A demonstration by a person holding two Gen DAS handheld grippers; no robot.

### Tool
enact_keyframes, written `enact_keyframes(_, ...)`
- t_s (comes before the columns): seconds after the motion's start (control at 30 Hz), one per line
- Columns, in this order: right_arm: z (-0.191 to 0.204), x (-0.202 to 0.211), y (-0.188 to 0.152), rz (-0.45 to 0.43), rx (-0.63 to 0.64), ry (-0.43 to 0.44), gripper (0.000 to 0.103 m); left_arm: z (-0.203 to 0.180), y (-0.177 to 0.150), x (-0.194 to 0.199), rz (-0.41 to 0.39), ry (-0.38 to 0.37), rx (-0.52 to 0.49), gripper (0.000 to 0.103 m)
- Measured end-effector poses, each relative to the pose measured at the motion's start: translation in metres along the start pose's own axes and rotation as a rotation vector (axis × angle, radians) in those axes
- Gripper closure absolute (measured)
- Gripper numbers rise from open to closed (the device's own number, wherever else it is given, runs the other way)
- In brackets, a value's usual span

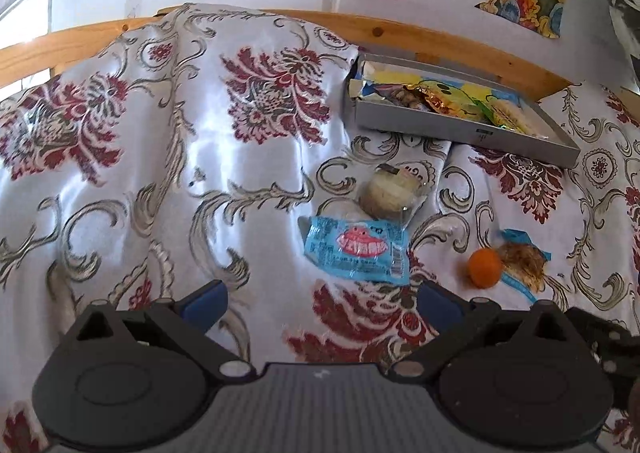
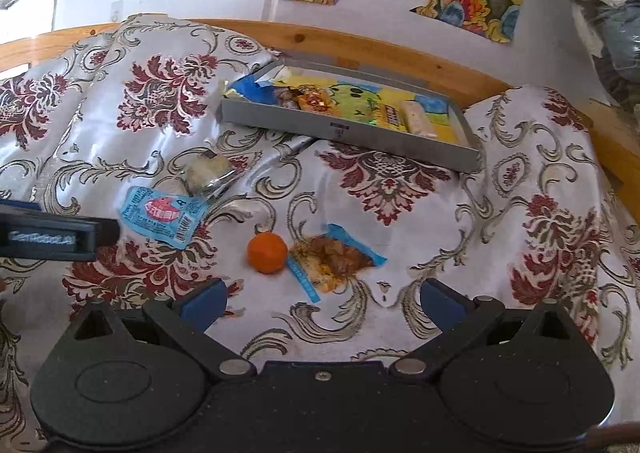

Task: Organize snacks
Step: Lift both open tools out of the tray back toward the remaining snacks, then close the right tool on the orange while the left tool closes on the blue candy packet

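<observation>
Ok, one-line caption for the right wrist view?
Open right gripper above orange fruit and snack packet; grey tray behind.

Left gripper (image 1: 322, 303) gapes empty above the floral cloth (image 1: 160, 173); blue packet (image 1: 356, 249) just ahead; orange (image 1: 485, 267) right; grey tray (image 1: 460, 125) holds snacks

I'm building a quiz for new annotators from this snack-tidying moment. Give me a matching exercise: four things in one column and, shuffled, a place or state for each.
Things:
1. grey tray
2. orange fruit
3. light blue packet
4. right gripper

Places or states:
A. open, holding nothing
B. loose on the cloth, beside a clear packet of brownish snack
C. by the wooden rail, already holding snack packets
D. nearest the left gripper's tip in the right wrist view

Pairs: 1-C, 2-B, 3-D, 4-A
</observation>
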State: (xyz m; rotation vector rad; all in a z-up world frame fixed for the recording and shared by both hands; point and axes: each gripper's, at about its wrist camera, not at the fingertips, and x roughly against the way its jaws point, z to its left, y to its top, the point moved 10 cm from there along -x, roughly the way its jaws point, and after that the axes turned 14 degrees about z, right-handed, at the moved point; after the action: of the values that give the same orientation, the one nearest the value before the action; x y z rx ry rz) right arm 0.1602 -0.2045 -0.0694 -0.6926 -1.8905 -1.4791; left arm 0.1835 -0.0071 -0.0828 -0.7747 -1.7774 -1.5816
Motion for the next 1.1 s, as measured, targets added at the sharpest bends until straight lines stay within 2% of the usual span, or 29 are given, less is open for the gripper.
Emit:
enact_keyframes(0.13, 0.012, -0.003, 0.013, -0.052, 0.082, 0.020, 0.001, -0.005, 0.011, -0.010, -0.014, -0.022, -0.023, 0.001)
enact_keyframes(0.3, 0.028, -0.013, 0.034, -0.128, 0.258, -0.024, 0.001, -0.012, 0.028, -0.026, -0.005, -0.144, -0.049, 0.001)
enact_keyframes(0.43, 0.035, -0.031, 0.042, -0.140, 0.364, -0.036, 0.001, -0.018, 0.035, -0.047, 0.015, -0.172, -0.064, 0.001)
enact_keyframes(0.67, 0.037, -0.063, 0.045, -0.080, 0.354, -0.014, 0.001, -0.024, 0.035, -0.077, 0.018, -0.149, -0.121, 0.001)
enact_keyframes(0.9, 0.047, -0.079, 0.038, -0.018, 0.367, -0.012, 0.001, -0.034, 0.036, -0.088, 0.020, -0.143, -0.187, 0.001)
enact_keyframes(1.0, 0.046, -0.082, 0.037, -0.013, 0.364, -0.018, 0.001, -0.036, 0.033, -0.092, 0.024, -0.115, -0.207, 0.001)
enact_keyframes(1.1, 0.043, -0.085, 0.038, -0.007, 0.342, -0.022, 0.001, -0.035, 0.033, -0.095, 0.027, -0.081, -0.213, 0.006)
